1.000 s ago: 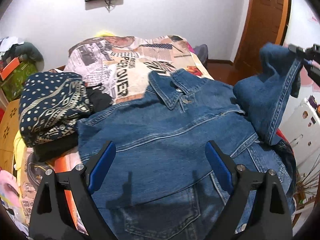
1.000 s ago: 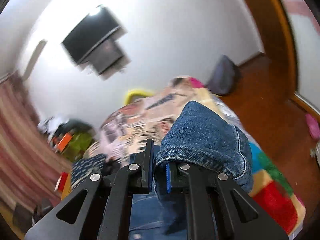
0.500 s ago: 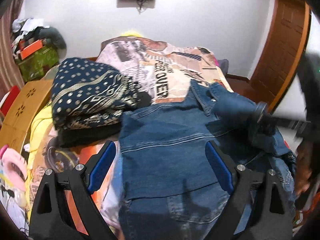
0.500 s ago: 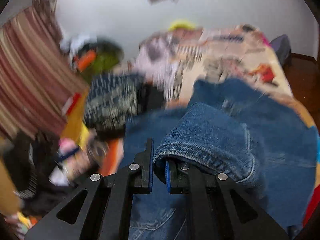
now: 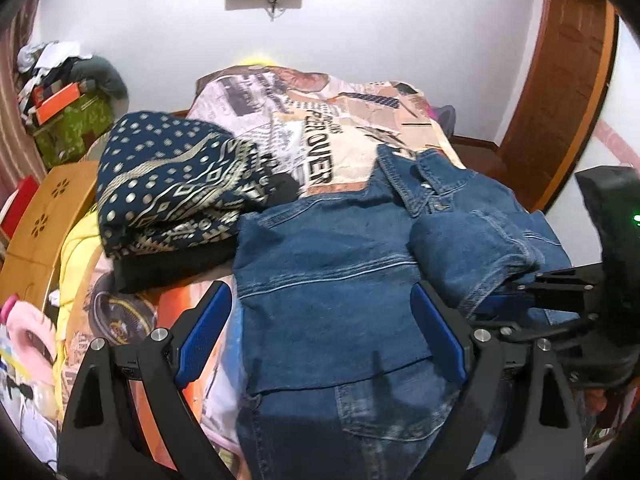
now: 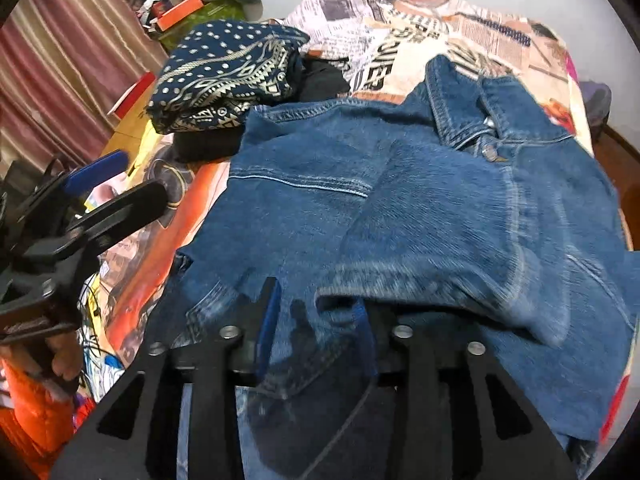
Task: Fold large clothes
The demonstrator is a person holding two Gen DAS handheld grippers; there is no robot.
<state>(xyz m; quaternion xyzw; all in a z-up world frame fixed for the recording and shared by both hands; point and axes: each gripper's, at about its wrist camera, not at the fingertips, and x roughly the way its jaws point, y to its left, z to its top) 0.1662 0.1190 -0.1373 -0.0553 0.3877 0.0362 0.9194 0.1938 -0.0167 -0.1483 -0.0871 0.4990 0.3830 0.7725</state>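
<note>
denim sleeve hides right gripper finger.

Illumination: even indoor light, moderately bright; source not visible.
Wall: brightest area, no glare.
Shadows: soft and dark on the denim jacket, under the left gripper.
Sharpness, left wrist view: crisp.
Blur, right wrist view: motion streaks on the folded sleeve.
Distortion: fisheye curvature, black vignette at corners.
</note>
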